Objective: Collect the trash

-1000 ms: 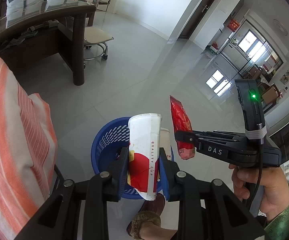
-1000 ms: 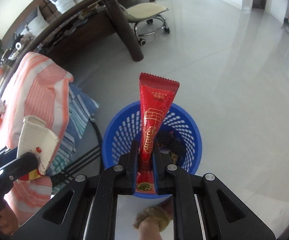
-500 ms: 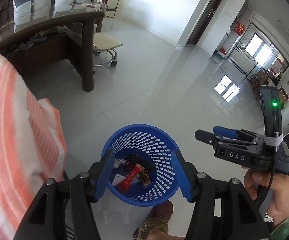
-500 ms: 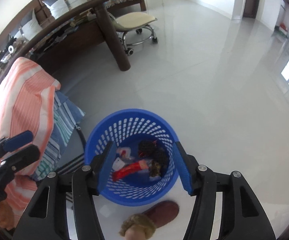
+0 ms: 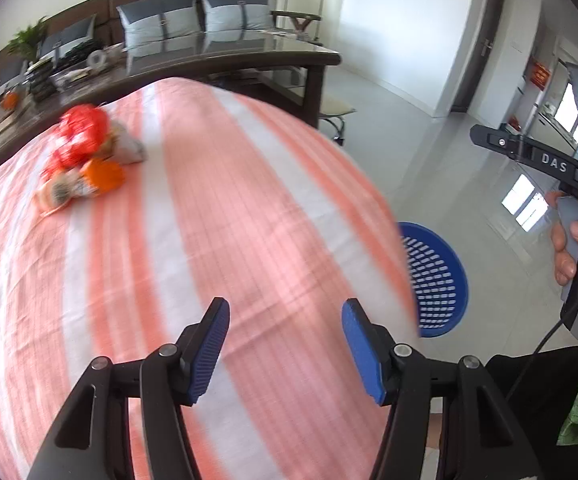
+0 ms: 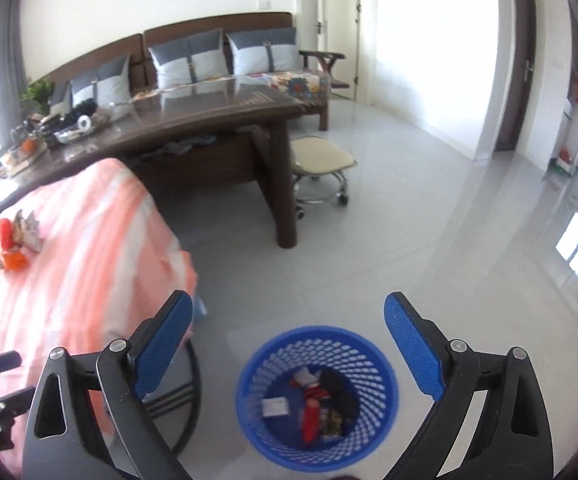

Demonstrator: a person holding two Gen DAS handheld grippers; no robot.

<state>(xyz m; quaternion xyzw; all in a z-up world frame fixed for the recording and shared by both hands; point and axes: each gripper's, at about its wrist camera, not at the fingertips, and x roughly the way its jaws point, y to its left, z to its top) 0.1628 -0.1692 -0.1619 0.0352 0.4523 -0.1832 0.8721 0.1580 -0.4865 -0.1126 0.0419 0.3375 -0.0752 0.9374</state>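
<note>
My left gripper (image 5: 285, 344) is open and empty above an orange-and-white striped cloth (image 5: 217, 240). A pile of trash (image 5: 85, 160), red, orange and grey wrappers, lies on the cloth at the far left; it also shows in the right wrist view (image 6: 17, 242). My right gripper (image 6: 289, 344) is open and empty above the blue mesh basket (image 6: 373, 360) on the floor, which holds a red wrapper (image 6: 311, 416), a white cup piece and dark scraps. The basket (image 5: 437, 280) shows right of the cloth in the left wrist view, with the right gripper body (image 5: 549, 164) above it.
A dark wooden table (image 6: 209, 120) with clutter stands behind the cloth, with a wheeled stool (image 6: 321, 168) beside it and a sofa with cushions (image 6: 189, 60) at the back. Glossy white floor (image 6: 449, 240) spreads to the right.
Both grippers let go of the paper cup and red wrapper, which dropped into the basket. Both grippers then lifted; the left swung left over the striped cloth.
</note>
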